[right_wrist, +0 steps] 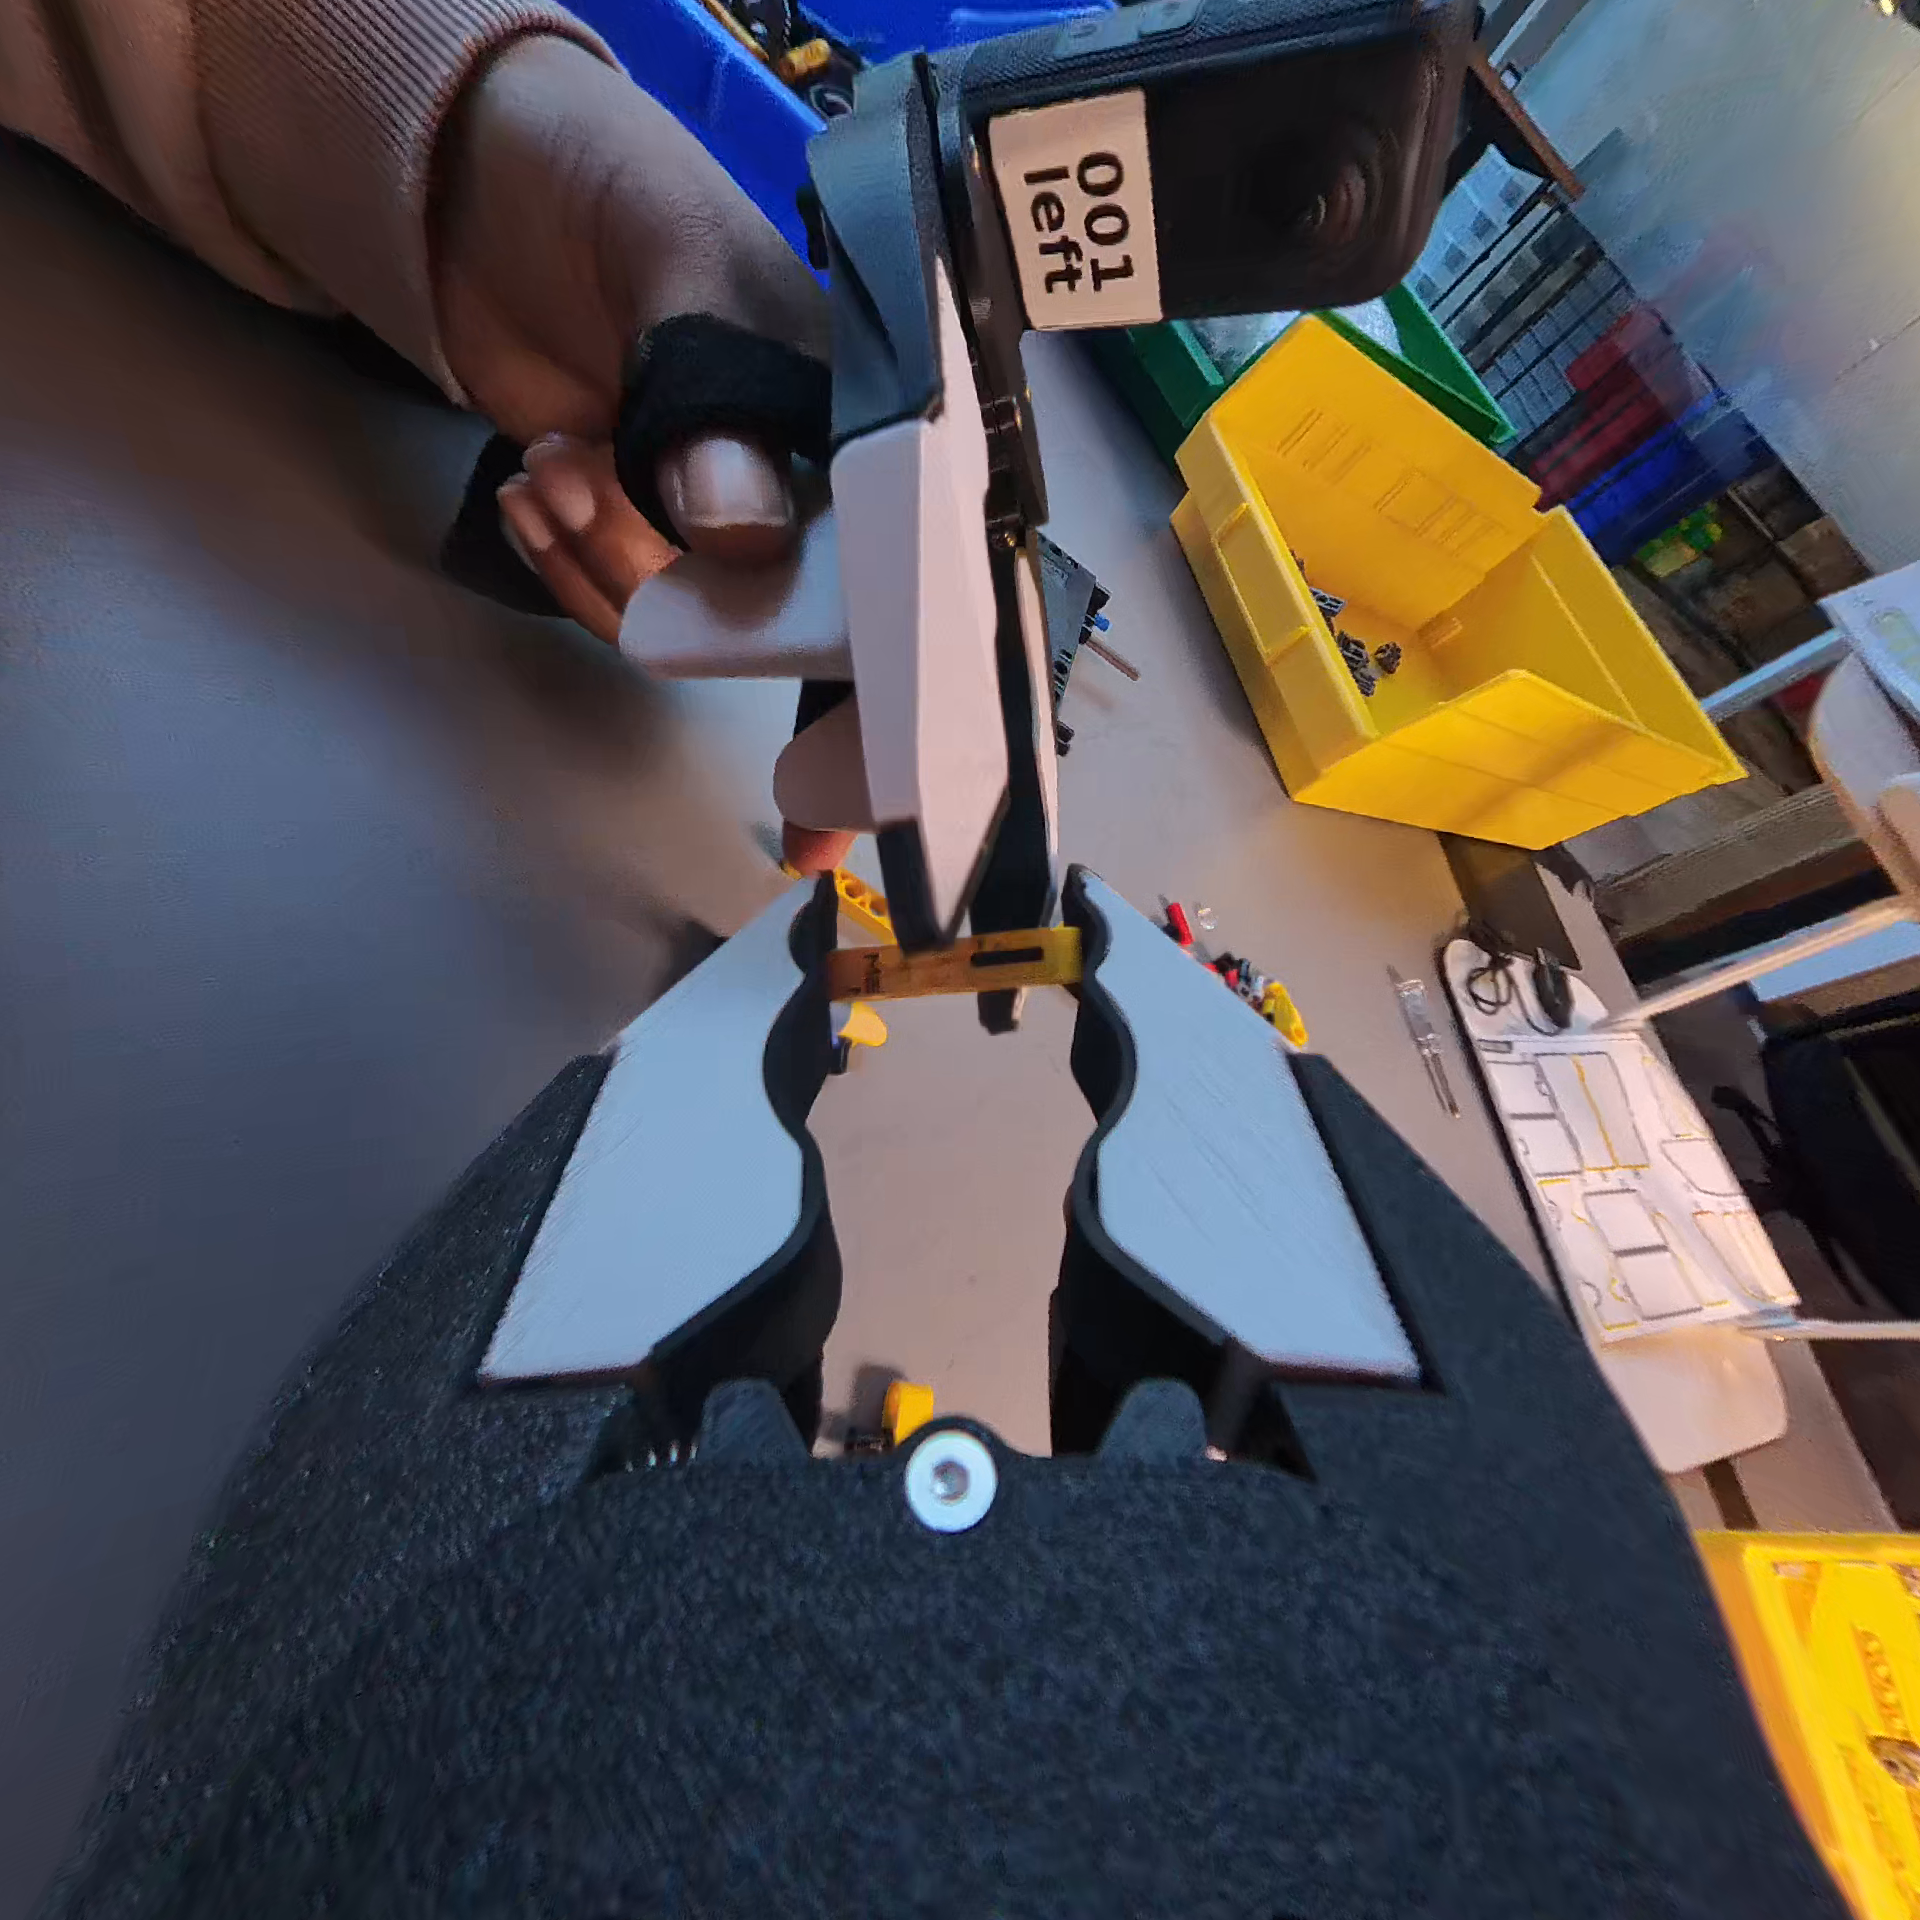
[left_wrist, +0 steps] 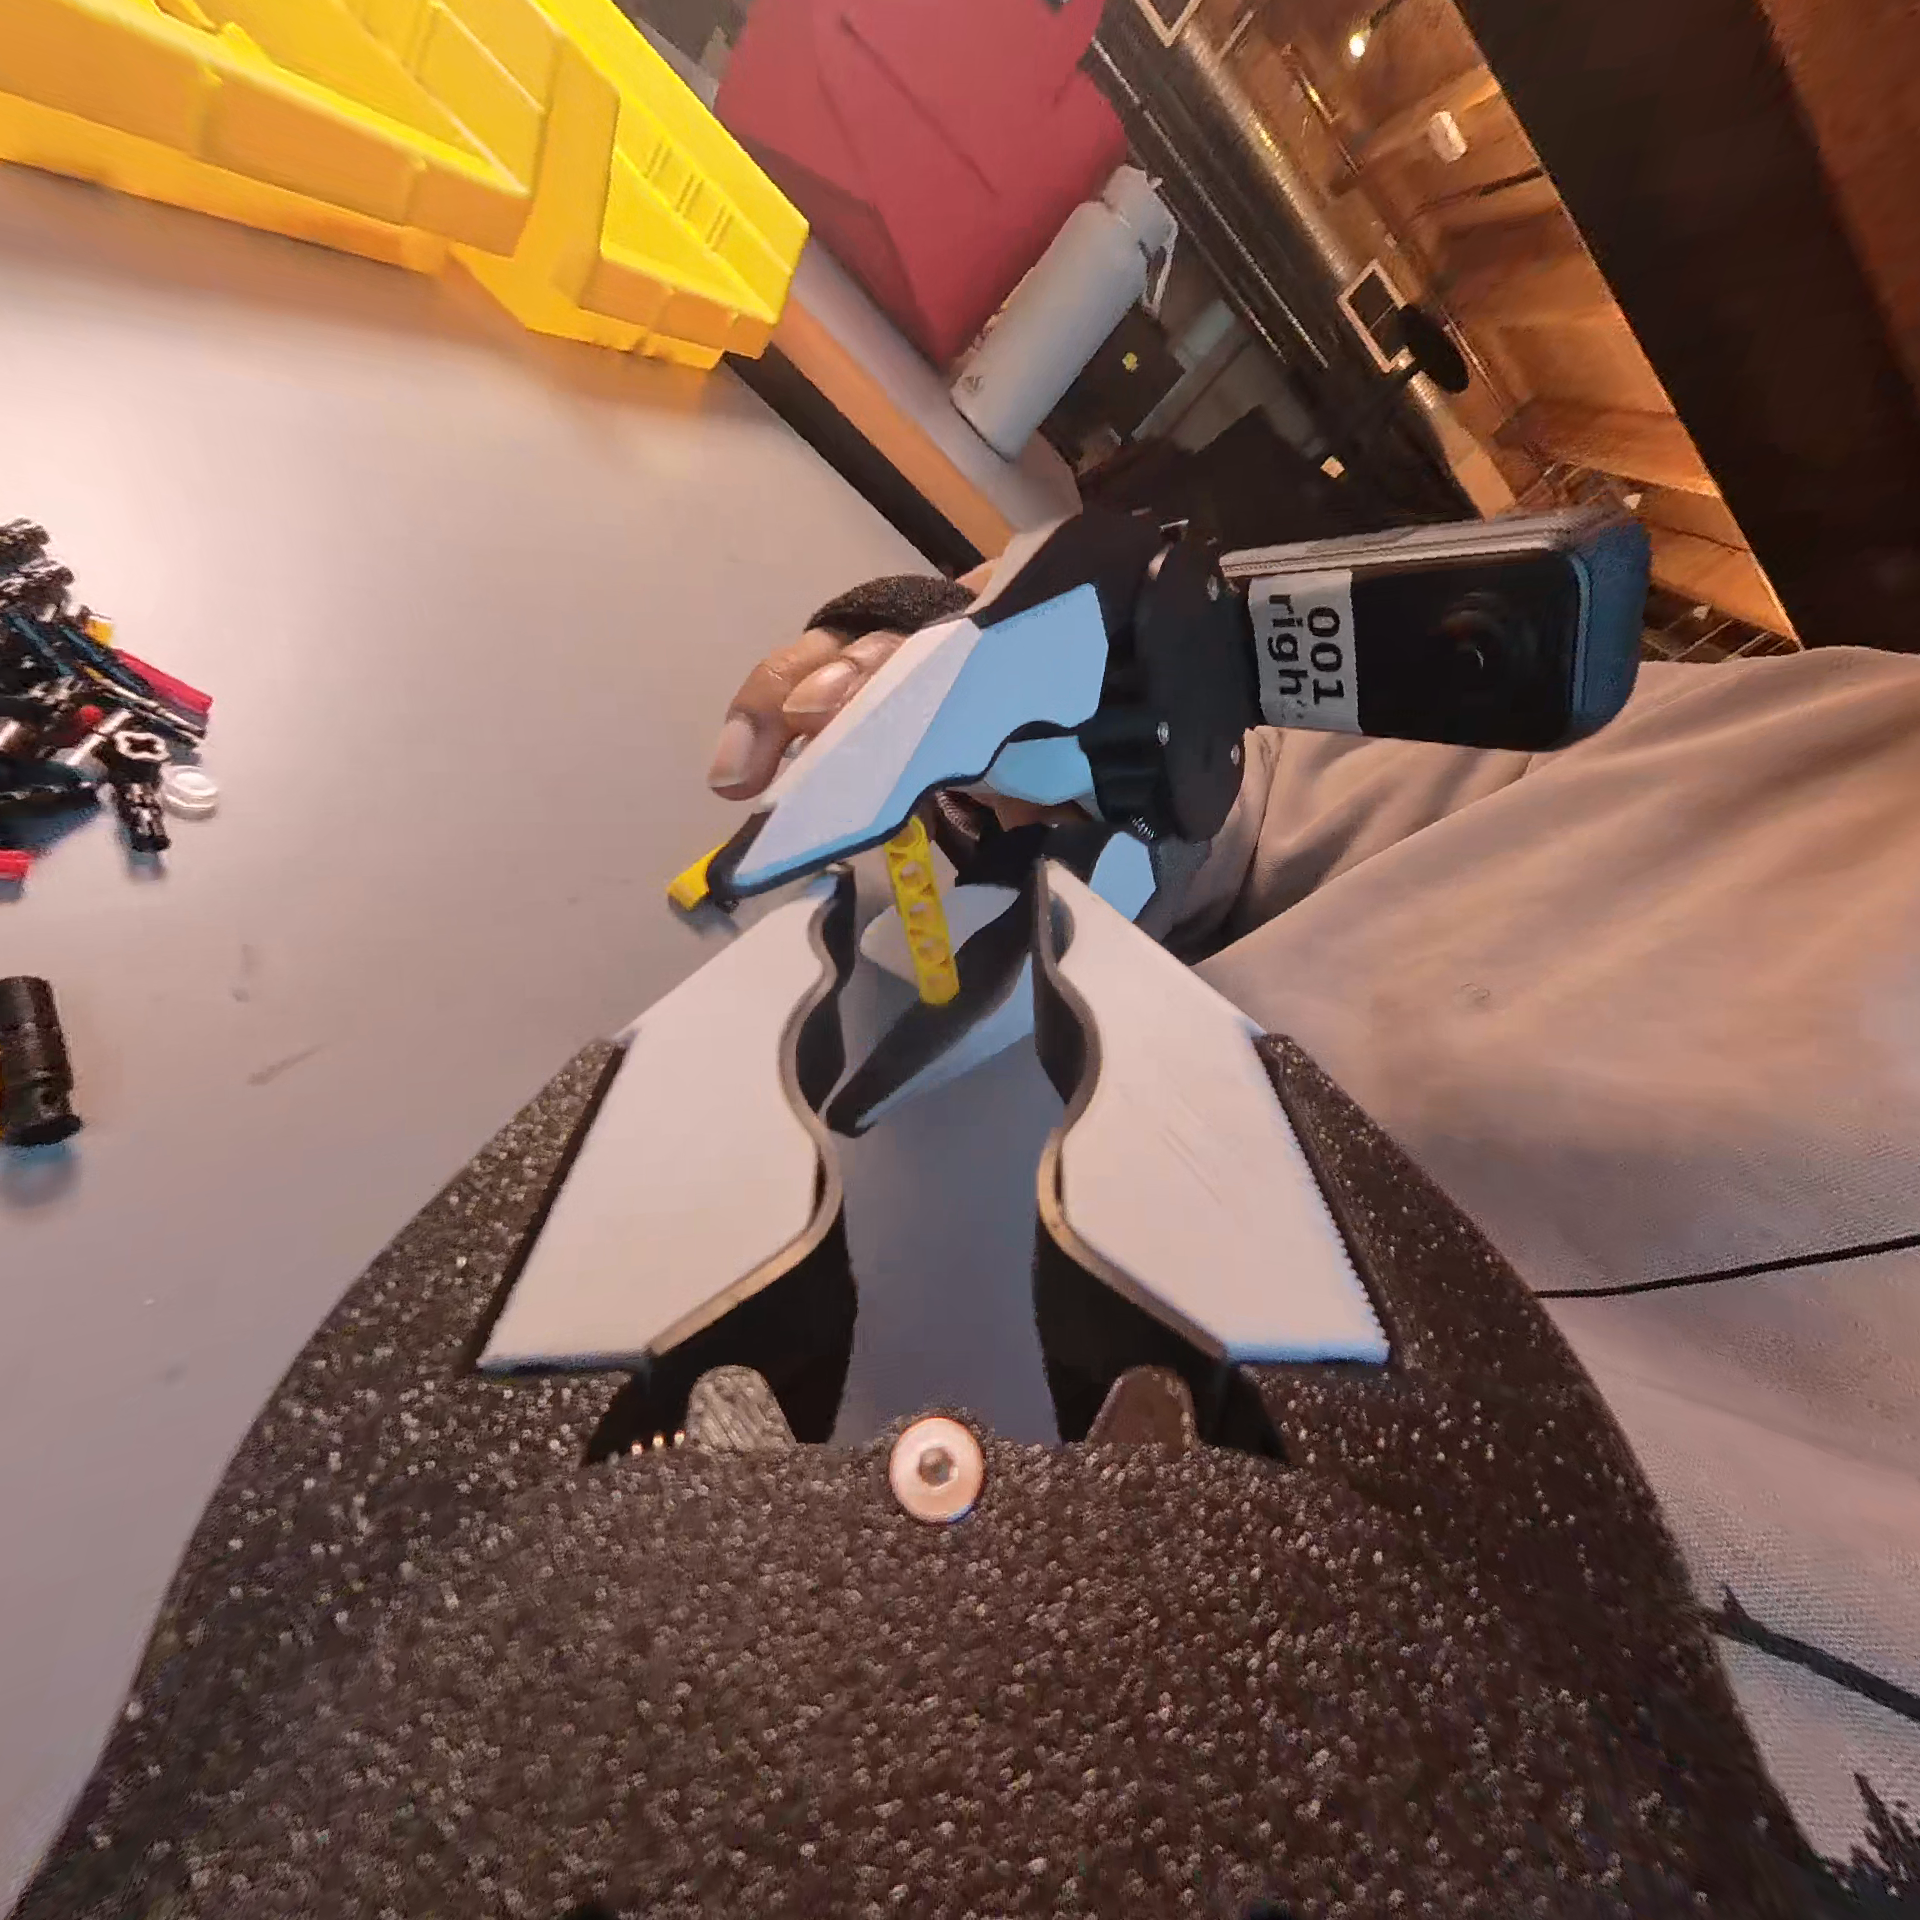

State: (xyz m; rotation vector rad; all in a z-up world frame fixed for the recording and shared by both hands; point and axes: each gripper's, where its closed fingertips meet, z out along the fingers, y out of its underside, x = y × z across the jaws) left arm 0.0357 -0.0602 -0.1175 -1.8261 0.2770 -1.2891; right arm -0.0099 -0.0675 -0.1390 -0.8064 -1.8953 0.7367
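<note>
My right gripper (right_wrist: pixel 954 920) is shut on a yellow beam with holes (right_wrist: pixel 935 968), which spans end to end between its fingertips just above the grey table (right_wrist: pixel 956 1195). My left gripper (left_wrist: pixel 940 894) is open, with one finger on each side of that beam (left_wrist: pixel 923 914). Its white fingers (right_wrist: pixel 920 675) come down onto the beam from above in the right wrist view. The right gripper's fingers (left_wrist: pixel 914 727) cross in front of the left gripper in the left wrist view. A hand holds each gripper. Another yellow piece (left_wrist: pixel 694 881) lies on the table close by.
Yellow bins (left_wrist: pixel 623 208) (right_wrist: pixel 1455 665) stand at the back of the table. A pile of black and red parts (left_wrist: pixel 83 707) and a black cylinder (left_wrist: pixel 36 1060) lie to the left. Small loose parts (right_wrist: pixel 1236 966), a printed sheet (right_wrist: pixel 1621 1174) and a white bottle (left_wrist: pixel 1060 322) are nearby. The grippers' ends are close to 4 centimetres from one another. From the right gripper's tips to the black cylinder (left_wrist: pixel 36 1060) is close to 10 centimetres.
</note>
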